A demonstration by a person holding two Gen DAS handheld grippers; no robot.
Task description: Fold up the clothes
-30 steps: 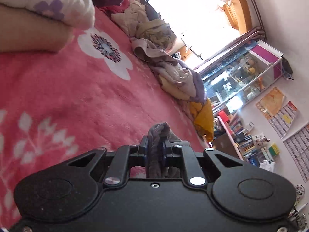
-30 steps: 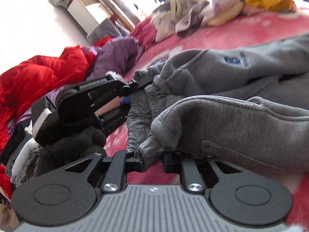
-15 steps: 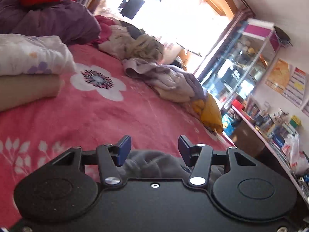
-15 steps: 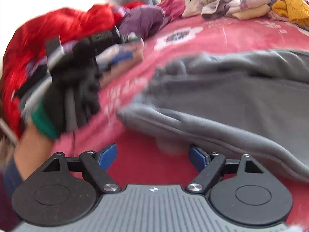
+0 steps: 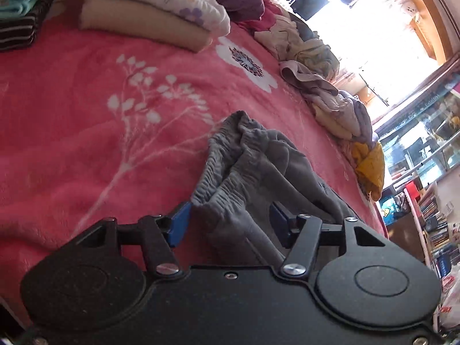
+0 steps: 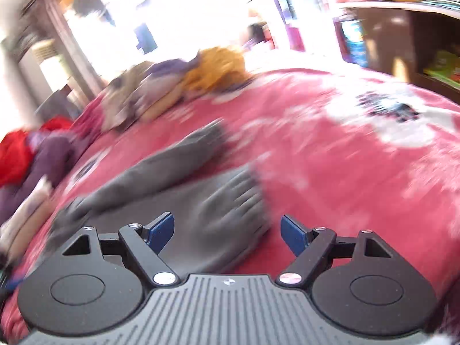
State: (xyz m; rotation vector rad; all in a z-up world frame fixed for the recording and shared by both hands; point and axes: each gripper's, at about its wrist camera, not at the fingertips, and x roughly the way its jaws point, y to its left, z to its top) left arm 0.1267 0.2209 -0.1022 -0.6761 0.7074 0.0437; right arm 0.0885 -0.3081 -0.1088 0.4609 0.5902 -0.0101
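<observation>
Sweatpants (image 5: pixel 253 161) on blanket, waistband between spread left gripper (image 5: pixel 230 224) fingers.

A bed covered by a pink fleece blanket with white flowers (image 5: pixel 72 120) is seen, on which grey sweatpants (image 5: pixel 258 166), folded cream garments (image 5: pixel 149 14) and crumpled clothes (image 5: pixel 330 92) are spread.
</observation>
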